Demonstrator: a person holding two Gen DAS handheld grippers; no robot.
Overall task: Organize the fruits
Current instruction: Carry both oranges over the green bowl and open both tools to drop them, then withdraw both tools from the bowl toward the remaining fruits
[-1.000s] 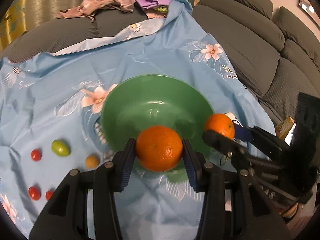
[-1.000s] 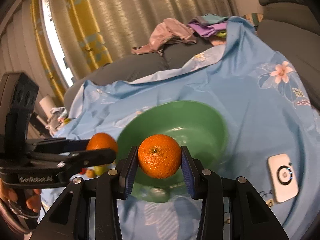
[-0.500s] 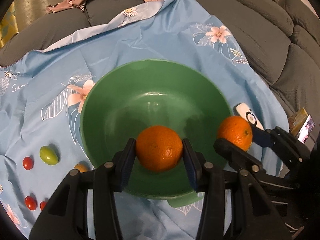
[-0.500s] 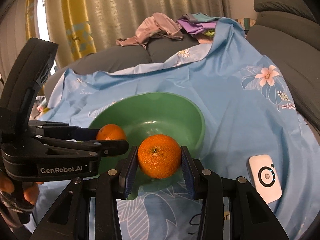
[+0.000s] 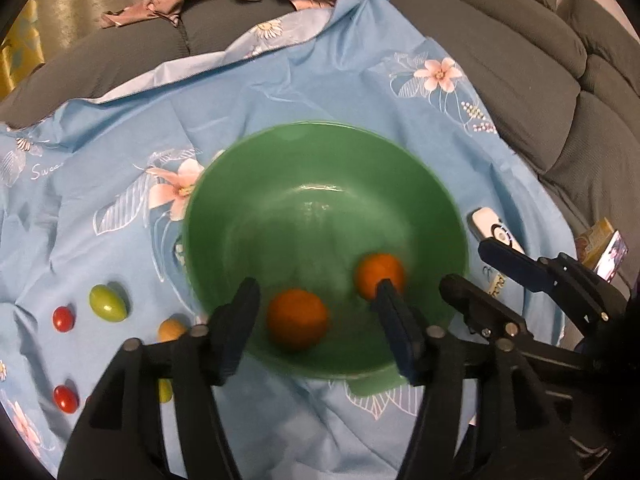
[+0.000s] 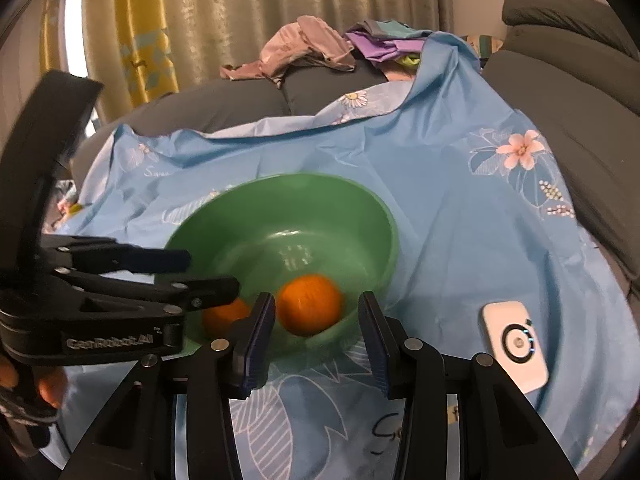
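- Both oranges have left the grippers and lie blurred inside the green bowl [image 5: 320,168].
- Left gripper [image 5: 316,328]: jaws opening, one orange [image 5: 297,317] loose between them.
- Right gripper [image 6: 318,344]: jaws apart, empty, the other orange [image 6: 310,304] beyond its fingertips.

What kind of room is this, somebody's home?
Most likely a home living room. A grey sofa wraps around the scene, long curtains hang behind, and loose clothes lie heaped on a cushion. The green bowl sits on a flowered blue cloth.
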